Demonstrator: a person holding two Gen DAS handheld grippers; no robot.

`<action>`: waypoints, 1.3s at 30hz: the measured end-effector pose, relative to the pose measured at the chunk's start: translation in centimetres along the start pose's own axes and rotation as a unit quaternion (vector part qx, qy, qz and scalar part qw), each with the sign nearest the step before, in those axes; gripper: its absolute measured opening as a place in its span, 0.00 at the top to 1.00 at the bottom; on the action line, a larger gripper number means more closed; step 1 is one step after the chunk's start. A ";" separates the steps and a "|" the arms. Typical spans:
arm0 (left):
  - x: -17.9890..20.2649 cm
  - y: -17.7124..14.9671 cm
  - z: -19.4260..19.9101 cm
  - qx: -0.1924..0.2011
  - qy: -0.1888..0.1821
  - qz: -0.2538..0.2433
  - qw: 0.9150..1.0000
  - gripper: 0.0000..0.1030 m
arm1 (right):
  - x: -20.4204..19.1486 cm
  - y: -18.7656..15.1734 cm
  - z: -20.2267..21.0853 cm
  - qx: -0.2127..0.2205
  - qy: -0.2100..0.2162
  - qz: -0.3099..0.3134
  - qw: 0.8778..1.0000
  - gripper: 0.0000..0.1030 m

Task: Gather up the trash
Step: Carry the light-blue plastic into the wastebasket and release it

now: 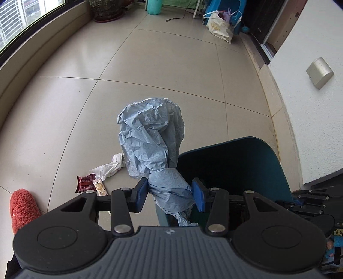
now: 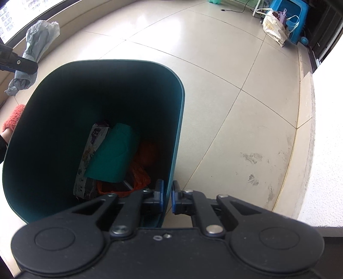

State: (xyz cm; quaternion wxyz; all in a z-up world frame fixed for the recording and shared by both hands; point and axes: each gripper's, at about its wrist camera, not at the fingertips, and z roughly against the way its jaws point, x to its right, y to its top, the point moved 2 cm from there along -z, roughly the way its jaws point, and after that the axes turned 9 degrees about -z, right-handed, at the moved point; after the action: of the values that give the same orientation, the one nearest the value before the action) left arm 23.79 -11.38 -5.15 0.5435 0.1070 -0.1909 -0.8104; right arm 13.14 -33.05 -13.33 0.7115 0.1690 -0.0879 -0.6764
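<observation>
My left gripper (image 1: 169, 194) is shut on a crumpled blue paper sheet (image 1: 150, 139) and holds it in the air beside the dark teal trash bin (image 1: 268, 154). The sheet also shows in the right wrist view (image 2: 36, 43), up left of the bin (image 2: 180, 111). My right gripper (image 2: 167, 197) is shut on the bin's near rim, one finger inside, one outside. Inside the bin lie a green sheet (image 2: 113, 152), a printed wrapper (image 2: 90, 158) and orange plastic (image 2: 139, 171). On the floor lie a white crumpled tissue (image 1: 111, 166), a red wrapper (image 1: 85, 182) and a small cream packet (image 1: 100, 187).
A red fuzzy slipper (image 1: 22, 207) is at the lower left. A white wall (image 1: 310, 107) with a raised step runs along the right. A white bag (image 1: 220, 26), a blue stool and a plant pot (image 1: 107, 10) stand at the far end by the window.
</observation>
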 end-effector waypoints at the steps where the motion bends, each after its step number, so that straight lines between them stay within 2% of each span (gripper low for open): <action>1: 1.5 0.0 -0.1 -0.002 -0.005 -0.016 1.000 0.57 | 0.2 0.0 0.1 0.001 0.000 -0.004 1.000 0.95; 8: 9.0 -1.5 -4.5 -0.054 -0.030 -0.090 0.994 0.57 | 1.6 -0.2 0.4 0.008 -0.003 -0.026 1.000 0.98; 11: 11.1 -3.2 -6.6 -0.081 -0.022 -0.118 0.989 0.57 | 1.4 -0.2 0.5 0.010 -0.002 -0.022 1.000 0.98; 16: 12.0 -4.2 -9.9 -0.118 -0.012 -0.133 0.984 0.57 | 1.6 0.0 0.8 0.010 0.005 -0.027 1.000 0.97; 20: 12.1 -4.6 -10.9 -0.134 -0.023 -0.130 0.982 0.56 | 2.2 -0.2 1.1 0.010 0.008 -0.029 0.999 0.97; 23: 11.8 -4.9 -10.9 -0.132 -0.035 -0.129 0.982 0.53 | 2.5 -0.1 1.2 0.010 0.009 -0.031 0.999 0.97; 24: 11.7 -4.9 -10.9 -0.132 -0.039 -0.126 0.982 0.46 | 2.6 0.0 1.2 0.010 0.009 -0.031 0.999 0.97; 27: 11.4 -5.0 -10.1 -0.115 -0.055 -0.120 0.985 0.35 | 2.7 0.1 1.2 0.008 0.008 -0.032 0.999 0.97; 30: 10.8 -5.2 -8.9 -0.104 -0.070 -0.114 0.986 0.34 | 2.5 0.2 1.1 0.005 0.007 -0.032 0.999 0.97; 33: 9.8 -5.2 -7.6 -0.088 -0.066 -0.105 0.988 0.33 | 2.3 0.1 0.9 0.004 0.005 -0.030 1.000 0.97; 37: 6.7 -5.2 -5.0 -0.060 -0.071 -0.074 0.993 0.33 | 2.2 0.1 0.8 0.001 0.002 -0.030 1.000 0.97; 39: 4.4 -5.2 -3.8 -0.045 -0.068 -0.051 0.995 0.27 | 2.2 0.2 0.7 0.001 0.002 -0.030 1.000 0.97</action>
State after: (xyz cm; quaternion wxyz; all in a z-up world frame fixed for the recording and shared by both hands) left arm 19.12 -14.45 -10.67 0.4917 0.0362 -0.1849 -0.8501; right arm 13.23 -35.30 -12.83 0.6906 0.1734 -0.0820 -0.6974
